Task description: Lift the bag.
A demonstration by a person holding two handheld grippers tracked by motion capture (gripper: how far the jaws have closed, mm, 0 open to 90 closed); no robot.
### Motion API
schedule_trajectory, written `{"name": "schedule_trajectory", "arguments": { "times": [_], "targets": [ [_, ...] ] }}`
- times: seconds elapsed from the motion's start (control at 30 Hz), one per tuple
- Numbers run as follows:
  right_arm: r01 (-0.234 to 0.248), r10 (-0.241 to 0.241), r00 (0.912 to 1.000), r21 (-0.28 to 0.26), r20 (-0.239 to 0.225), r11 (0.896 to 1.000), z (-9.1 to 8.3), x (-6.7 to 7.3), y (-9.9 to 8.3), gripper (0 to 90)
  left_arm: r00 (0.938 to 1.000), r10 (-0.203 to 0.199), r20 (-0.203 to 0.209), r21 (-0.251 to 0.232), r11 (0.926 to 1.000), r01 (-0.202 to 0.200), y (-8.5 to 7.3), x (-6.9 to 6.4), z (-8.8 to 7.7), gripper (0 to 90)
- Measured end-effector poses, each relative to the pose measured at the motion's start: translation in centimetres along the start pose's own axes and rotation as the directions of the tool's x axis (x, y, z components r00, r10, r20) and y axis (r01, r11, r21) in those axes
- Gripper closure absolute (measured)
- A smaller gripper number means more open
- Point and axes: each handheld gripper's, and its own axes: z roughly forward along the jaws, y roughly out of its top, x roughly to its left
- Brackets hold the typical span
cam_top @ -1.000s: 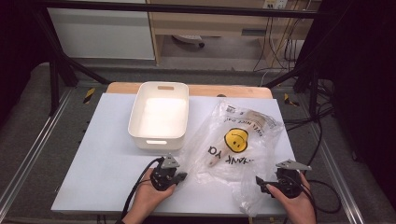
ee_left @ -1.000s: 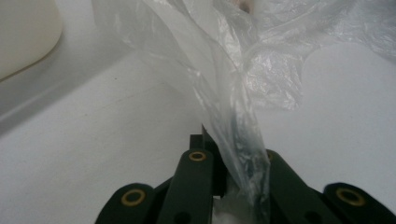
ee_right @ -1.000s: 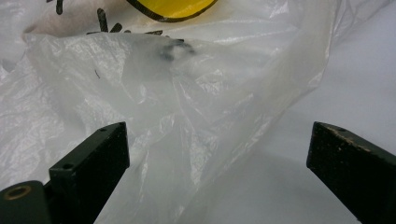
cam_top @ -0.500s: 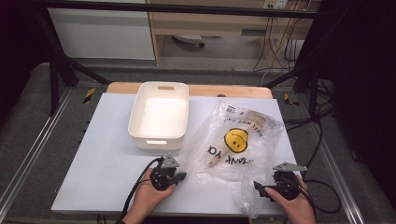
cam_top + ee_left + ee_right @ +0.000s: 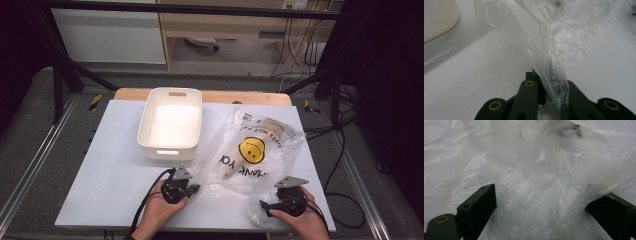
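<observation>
Because thin and limp, plastic bag handles light, slippery, crumple-prone; best pinched at gathered edges; left gripper clamped on film; right gripper wide, closing slightly around folds.

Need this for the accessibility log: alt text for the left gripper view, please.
The left gripper, its black jaws shut, pinches a gathered strip of a clear plastic bag that rises crumpled from the jaws across a white table. A white tub curves into the upper left corner.
</observation>
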Motion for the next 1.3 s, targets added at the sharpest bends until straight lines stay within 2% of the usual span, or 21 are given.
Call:
{"name": "schedule_trajectory", "arguments": {
  "times": [0.13, 0.33, 0.63, 0.83, 1.17, 1.3],
  "targets": [
    [0.026, -0.027, 0.9994, -0.035, -0.021, 0.999, 0.0, 0.3, 0.1, 31.9, 1.0000, 0.001, 0.001, 0.001, 1.0000, -0.001, 0.0, 0.0, 0.0, 89.8],
    [0.067, -0.069, 0.9968, -0.048, -0.041, 0.997, 0.1, 0.7, 0.6, 59.1, 1.0000, 0.004, 0.001, 0.001, 1.0000, -0.004, 0.0, -0.1, 0.1, 89.7],
    [0.088, -0.091, 0.9925, -0.046, -0.081, 0.995, 0.4, 0.7, 1.3, 86.8, 1.0000, 0.003, 0.001, -0.002, 1.0000, -0.003, 0.1, -0.1, 0.2, 89.8],
    [0.079, -0.084, 0.9913, -0.055, -0.101, 0.995, 0.5, 0.5, 1.4, 90.0, 1.0000, 0.002, 0.003, -0.004, 1.0000, -0.002, 0.1, -0.1, 0.2, 89.9],
    [0.060, -0.068, 0.9954, -0.104, -0.068, 0.993, -0.3, 0.2, 1.9, 90.0, 1.0000, 0.006, 0.006, -0.014, 0.9999, -0.006, 0.2, -0.2, -0.1, 90.0],
    [0.053, -0.060, 0.9957, -0.101, -0.070, 0.993, -0.7, 0.2, 2.0, 90.0, 0.9998, 0.015, 0.010, -0.015, 0.9998, -0.015, 0.5, -0.2, -0.4, 90.0]
  ]
}}
